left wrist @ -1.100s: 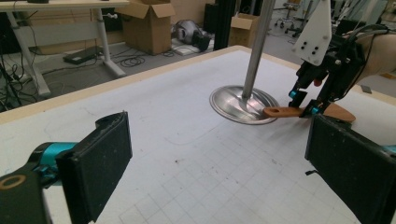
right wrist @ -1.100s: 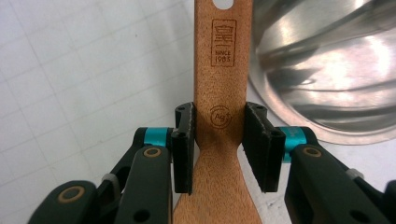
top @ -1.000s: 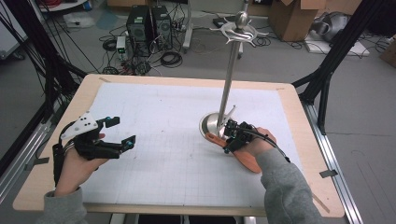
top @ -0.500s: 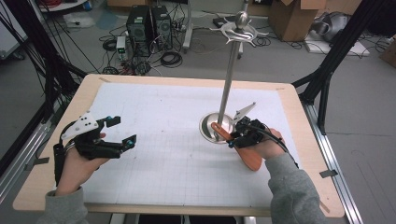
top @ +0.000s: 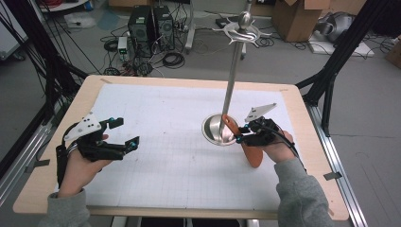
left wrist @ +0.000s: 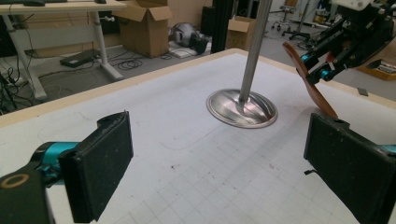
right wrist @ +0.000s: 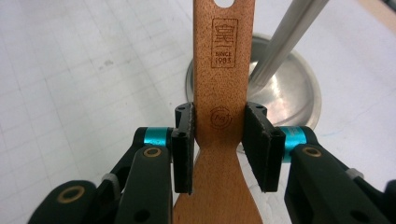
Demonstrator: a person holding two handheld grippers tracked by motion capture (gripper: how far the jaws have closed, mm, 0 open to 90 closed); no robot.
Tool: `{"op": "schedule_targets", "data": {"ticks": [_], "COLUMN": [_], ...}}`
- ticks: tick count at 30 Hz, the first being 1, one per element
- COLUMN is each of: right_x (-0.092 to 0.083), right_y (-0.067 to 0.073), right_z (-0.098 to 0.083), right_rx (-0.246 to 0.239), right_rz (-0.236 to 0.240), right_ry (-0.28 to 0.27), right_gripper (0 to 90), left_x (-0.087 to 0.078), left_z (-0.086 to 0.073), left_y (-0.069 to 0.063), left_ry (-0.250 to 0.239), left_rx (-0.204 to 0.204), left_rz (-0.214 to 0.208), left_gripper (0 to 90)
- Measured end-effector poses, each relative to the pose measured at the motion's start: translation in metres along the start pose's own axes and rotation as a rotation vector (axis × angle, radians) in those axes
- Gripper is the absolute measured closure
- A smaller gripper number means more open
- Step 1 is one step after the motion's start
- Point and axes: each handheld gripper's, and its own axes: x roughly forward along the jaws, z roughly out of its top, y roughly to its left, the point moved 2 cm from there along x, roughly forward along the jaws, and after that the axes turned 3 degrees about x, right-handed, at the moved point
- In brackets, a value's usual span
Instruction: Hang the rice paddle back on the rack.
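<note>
The table [top: 52, 156] has a light wood rim and carries a white gridded mat [top: 175, 113]. The floor [top: 373, 109] is grey. Beyond the left gripper [top: 126, 131], past the table's far edge, two black computer towers [top: 151, 21] stand among loose cables [top: 172, 59]. Beyond the right gripper [top: 240, 134], cardboard boxes [top: 295, 19] sit on the floor. To the right of that gripper, black frame struts [top: 338, 61] rise beside the table. In the left gripper view, a desk [left wrist: 56, 7] with white legs and an open carton [left wrist: 144, 28] stand ahead of the jaws. Lighting is even.
</note>
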Motion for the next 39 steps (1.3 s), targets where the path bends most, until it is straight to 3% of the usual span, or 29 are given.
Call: {"op": "schedule_targets", "data": {"ticks": [12, 20, 29, 35, 39], "right_x": [-0.025, -0.037, -0.052, -0.059, -0.066], "right_y": [-0.009, -0.014, -0.016, -0.018, -0.019], "right_z": [-0.012, -0.016, -0.016, -0.018, -0.018], "right_rx": [0.047, 0.077, 0.100, 0.096, 0.099], "right_rz": [0.035, 0.057, 0.097, 0.130, 0.128], "right_ry": [-0.180, -0.258, -0.383, -0.421, -0.449], "right_gripper": [65.6, 65.5, 65.5, 65.5, 65.5], "left_x": [0.004, 0.007, 0.006, 0.008, 0.009], "left_z": [0.000, 0.001, 0.001, 0.000, 0.000], "left_y": [0.000, -0.001, 0.000, 0.000, 0.000], "left_ry": [0.003, 0.009, 0.007, 0.014, 0.014], "left_rx": [0.000, 0.000, -0.003, 0.000, -0.003], "left_rz": [-0.007, -0.014, -0.014, -0.017, -0.018], "left_gripper": [8.4, 8.4, 8.4, 8.4, 8.4]}}
